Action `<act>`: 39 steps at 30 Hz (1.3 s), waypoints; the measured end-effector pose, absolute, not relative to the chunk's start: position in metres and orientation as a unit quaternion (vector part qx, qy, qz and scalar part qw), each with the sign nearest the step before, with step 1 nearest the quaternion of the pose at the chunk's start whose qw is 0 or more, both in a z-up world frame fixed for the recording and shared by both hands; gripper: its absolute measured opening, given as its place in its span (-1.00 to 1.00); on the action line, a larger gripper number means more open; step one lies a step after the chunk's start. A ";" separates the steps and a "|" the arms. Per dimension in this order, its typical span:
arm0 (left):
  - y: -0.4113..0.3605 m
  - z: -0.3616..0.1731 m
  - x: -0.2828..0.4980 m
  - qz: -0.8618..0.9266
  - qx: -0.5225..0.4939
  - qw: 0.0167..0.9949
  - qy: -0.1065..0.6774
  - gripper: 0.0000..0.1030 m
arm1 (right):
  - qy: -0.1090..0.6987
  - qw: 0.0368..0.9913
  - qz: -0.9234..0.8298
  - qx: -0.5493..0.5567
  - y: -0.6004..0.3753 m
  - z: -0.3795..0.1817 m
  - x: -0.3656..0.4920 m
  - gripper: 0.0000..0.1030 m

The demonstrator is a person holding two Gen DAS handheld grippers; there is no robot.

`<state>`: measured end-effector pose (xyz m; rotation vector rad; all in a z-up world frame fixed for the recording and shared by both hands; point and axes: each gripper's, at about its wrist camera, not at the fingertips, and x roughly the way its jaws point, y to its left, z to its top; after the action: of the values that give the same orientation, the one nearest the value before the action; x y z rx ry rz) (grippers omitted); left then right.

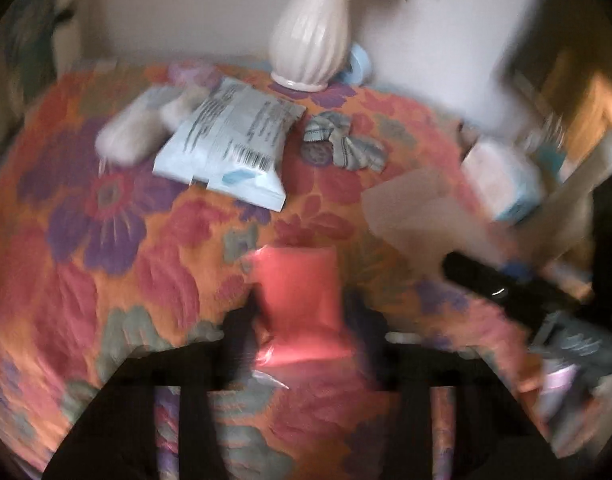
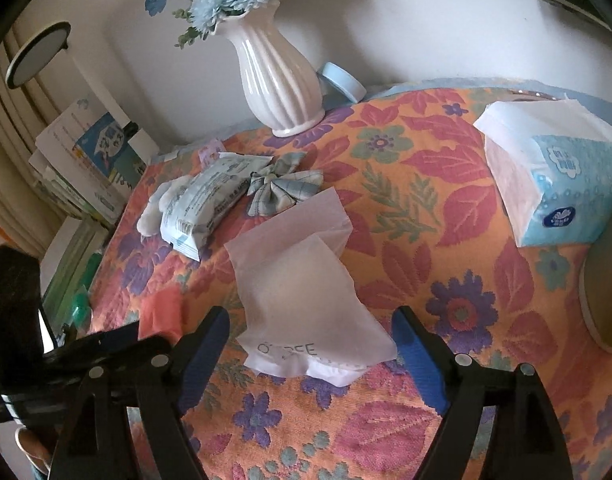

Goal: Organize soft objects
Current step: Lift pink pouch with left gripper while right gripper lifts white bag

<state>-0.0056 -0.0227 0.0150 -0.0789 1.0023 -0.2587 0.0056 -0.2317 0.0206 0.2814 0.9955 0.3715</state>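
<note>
Left gripper (image 1: 302, 320) jaws clamped on red packet (image 1: 296, 292) — light, crinkly | right gripper (image 2: 312, 344) jaws apart, straddling white pouch (image 2: 302, 280) — limp, slippery; take its near edge | on bench (image 2: 426, 184)

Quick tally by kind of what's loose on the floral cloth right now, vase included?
Packs: 3 - wet-wipe pack, white pouch, tissue pack
Red packet: 1, in the left gripper
Plaid scrunchie: 1
White plush: 1
Vase: 1
Total: 7
</note>
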 end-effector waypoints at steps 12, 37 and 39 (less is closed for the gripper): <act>-0.014 0.023 -0.026 -0.182 -0.001 0.892 0.413 -0.34 | 0.468 0.862 0.152 0.121 -0.230 0.022 0.008 0.37; -0.003 0.025 -0.020 -0.221 -0.065 0.877 0.421 -0.34 | 0.497 0.852 0.151 0.065 -0.209 0.048 -0.017 0.74; -0.004 0.024 -0.020 -0.220 -0.065 0.878 0.421 -0.34 | 0.492 0.855 0.158 0.037 -0.199 0.049 -0.013 0.74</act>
<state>-0.0198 -0.0036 0.0244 -0.1357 0.8773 -0.4589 -0.0130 -0.1986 0.0486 0.0774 1.0342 0.3316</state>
